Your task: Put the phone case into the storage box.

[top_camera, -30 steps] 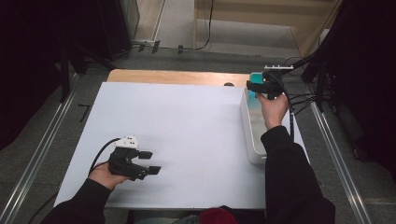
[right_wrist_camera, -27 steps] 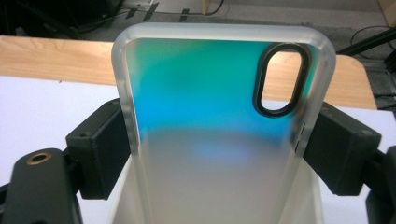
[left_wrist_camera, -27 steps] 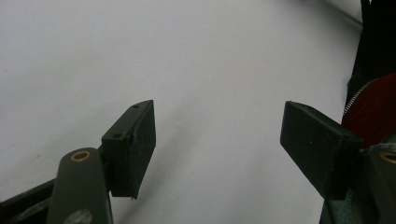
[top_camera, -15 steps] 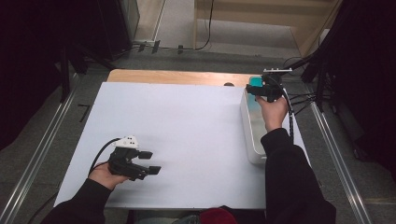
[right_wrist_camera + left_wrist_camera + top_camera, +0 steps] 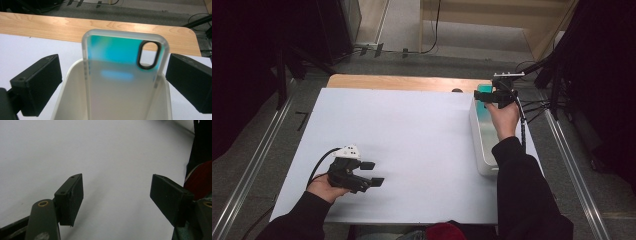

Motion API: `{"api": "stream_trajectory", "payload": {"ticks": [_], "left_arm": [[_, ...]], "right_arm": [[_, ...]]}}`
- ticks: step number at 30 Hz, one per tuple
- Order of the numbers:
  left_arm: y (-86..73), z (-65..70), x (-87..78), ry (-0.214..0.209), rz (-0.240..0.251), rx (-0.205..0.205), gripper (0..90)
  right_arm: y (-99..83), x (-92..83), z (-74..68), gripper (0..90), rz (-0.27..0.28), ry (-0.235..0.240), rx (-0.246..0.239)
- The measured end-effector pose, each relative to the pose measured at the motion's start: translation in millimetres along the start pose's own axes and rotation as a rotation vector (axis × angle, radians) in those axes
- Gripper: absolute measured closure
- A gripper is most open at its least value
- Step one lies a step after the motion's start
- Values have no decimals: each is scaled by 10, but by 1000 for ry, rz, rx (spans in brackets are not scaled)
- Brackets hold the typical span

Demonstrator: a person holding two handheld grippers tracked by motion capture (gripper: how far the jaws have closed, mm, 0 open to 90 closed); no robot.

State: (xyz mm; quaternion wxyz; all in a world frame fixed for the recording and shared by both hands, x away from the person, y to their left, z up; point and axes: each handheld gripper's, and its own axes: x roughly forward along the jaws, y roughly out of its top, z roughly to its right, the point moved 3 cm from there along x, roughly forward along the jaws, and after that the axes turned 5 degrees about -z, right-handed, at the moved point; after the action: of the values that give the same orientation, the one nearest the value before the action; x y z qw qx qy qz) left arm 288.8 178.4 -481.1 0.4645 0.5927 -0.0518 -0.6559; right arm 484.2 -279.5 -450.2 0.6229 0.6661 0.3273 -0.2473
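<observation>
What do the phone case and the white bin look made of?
Phone case: probably soft frosted plastic or silicone; translucent, with a teal-to-clear tint and a black-rimmed camera cutout. Bin: likely molded plastic; opaque white, smooth, with a rounded rim.

The phone case [image 5: 125,75] runs off the right gripper view's 6 o'clock edge, so its lower end stays unseen. The white bin [image 5: 479,145] is partly covered by the person's right sleeve [image 5: 522,185] at 5 o'clock.
</observation>
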Motion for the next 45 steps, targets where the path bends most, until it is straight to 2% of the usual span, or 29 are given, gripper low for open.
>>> {"api": "stream_trajectory", "payload": {"ticks": [8,14,21,24,26,29,32,39,45], "left_arm": [[-4,5,8,-2,-2,-4,266],[-5,5,10,-2,-2,-3,266],[-5,4,10,-2,-2,-2,266],[-5,4,8,-1,-4,-5,266],[-5,3,8,-1,-5,-5,266],[-3,4,9,-3,-3,-2,266],[2,-1,9,-7,-4,-5,266],[11,-5,17,-7,3,-9,266],[8,-7,11,-5,-3,-4,266]], "right_arm": [[44,-66,-6,0,-13,4,-8],[113,-155,-21,0,-8,34,-18],[207,-266,-33,0,-11,19,-34],[256,-327,-33,0,-7,28,-40],[280,-371,-48,0,-5,49,-38],[289,-436,-65,0,3,114,-28],[288,-485,-104,0,3,146,-39],[266,-617,-238,0,4,218,-97],[212,-676,-349,0,-31,269,-141]]}}
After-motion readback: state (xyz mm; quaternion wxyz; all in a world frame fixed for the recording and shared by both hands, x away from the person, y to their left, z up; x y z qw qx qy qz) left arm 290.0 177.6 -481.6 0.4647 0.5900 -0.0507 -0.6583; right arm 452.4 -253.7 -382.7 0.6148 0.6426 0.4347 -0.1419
